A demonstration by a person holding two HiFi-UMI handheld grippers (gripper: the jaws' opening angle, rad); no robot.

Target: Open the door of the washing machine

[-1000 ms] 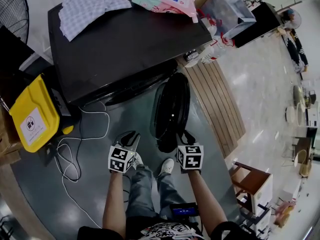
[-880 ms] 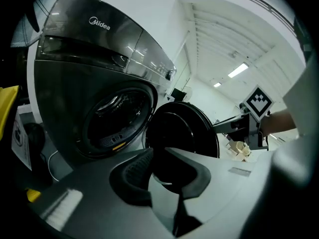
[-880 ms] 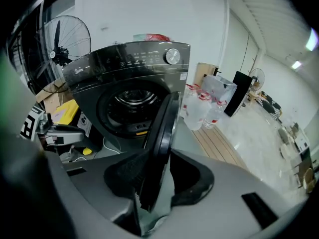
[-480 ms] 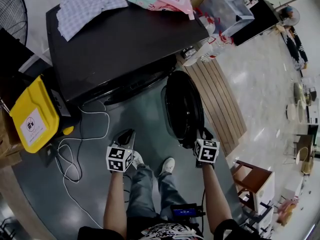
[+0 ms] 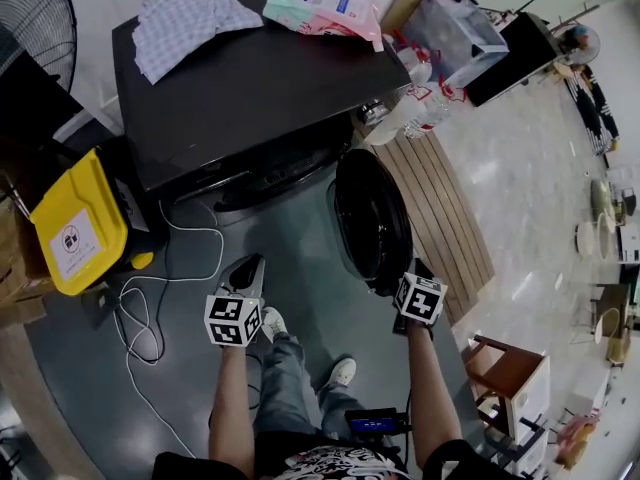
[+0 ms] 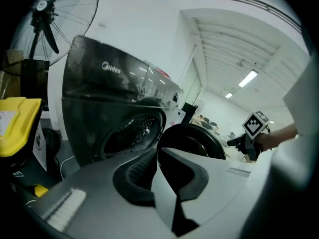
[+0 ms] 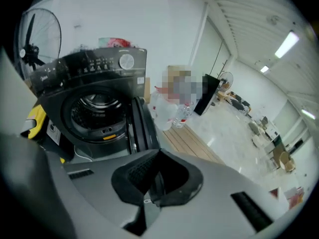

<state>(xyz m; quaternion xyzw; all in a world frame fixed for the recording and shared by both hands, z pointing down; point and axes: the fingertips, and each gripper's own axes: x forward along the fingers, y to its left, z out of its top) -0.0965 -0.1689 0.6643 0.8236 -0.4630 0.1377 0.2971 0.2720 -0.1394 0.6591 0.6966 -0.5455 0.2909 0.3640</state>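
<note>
Black and glossy, the washing machine (image 5: 250, 78) fills the head view toward 12 o'clock. Its round door (image 5: 372, 218) stands swung open at the machine's 5 o'clock. A checked cloth (image 5: 190, 18) and a pink-and-green packet (image 5: 322, 3) lie on the machine's top. A yellow bin (image 5: 75, 223) sits at 9 o'clock, and a slatted wooden board (image 5: 440, 208) is just beside the door at 3 o'clock. The left gripper (image 5: 251, 263) hangs over the grey floor (image 5: 300, 268) at 7 o'clock of the door, well apart from it. The right gripper (image 5: 421, 267) is close by the door's lower edge at 5 o'clock; whether they touch cannot be told here.

In the left gripper view the drum opening (image 6: 132, 133) gapes at 10 o'clock of the jaws and the open door shows at 1 o'clock. The jaws have just been closing and stand all but together, with nothing between them.

In the right gripper view the door shows edge-on at 11 o'clock, beside the bare drum and apart from the jaws. These jaws have just closed and now meet, holding nothing.
</note>
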